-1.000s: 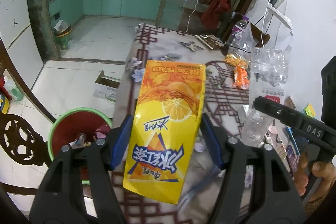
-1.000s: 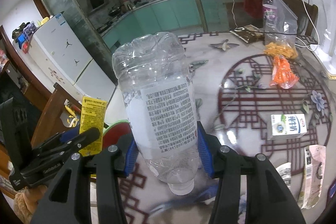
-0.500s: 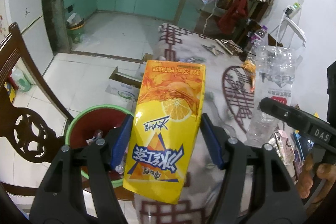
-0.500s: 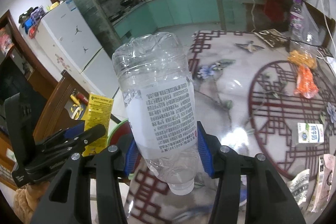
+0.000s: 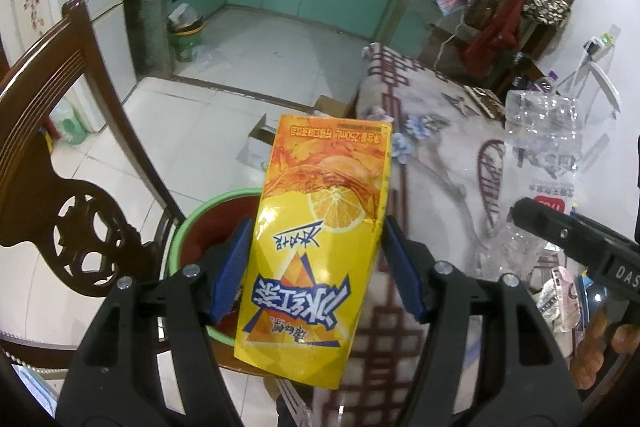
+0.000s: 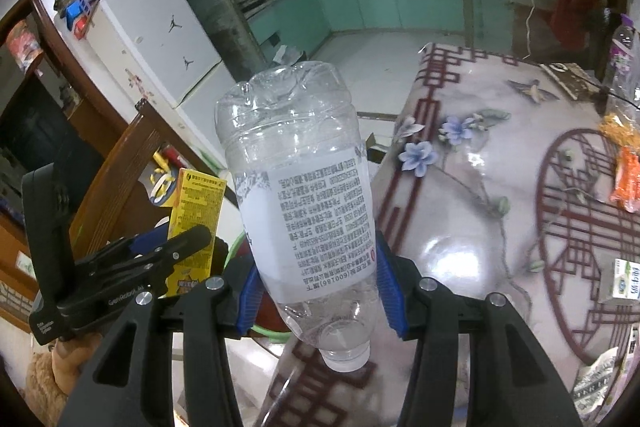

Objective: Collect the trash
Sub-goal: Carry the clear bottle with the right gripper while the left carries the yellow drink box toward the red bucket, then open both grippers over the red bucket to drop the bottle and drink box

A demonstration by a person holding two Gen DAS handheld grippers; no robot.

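Left claw [image 5: 316, 267]: blue pads pressed on both sides of a yellow drink carton [image 5: 316, 227], held upside down, jaws partly spread to its width. Right claw [image 6: 318, 291]: pads clamped on a clear plastic bottle [image 6: 300, 203], neck down, cap end hanging below the jaws. Bin [image 5: 192, 227]: red inside, green rim, standing on a chair seat just off the counter's near-left corner. Change: over the last second both claws have swung away from above the counter [image 6: 480, 207] toward that corner, and the bin, earlier off to the left of the carton, now sits directly behind and under it. Reading: both loads are nearly over the bin; the carton looks ready to drop, the bottle is closer to the counter edge. Remaining on the counter: a small milk carton [image 6: 624, 281] and crumpled wrappers [image 6: 596, 387] at the right edge, an orange bag [image 6: 628, 179] farther back
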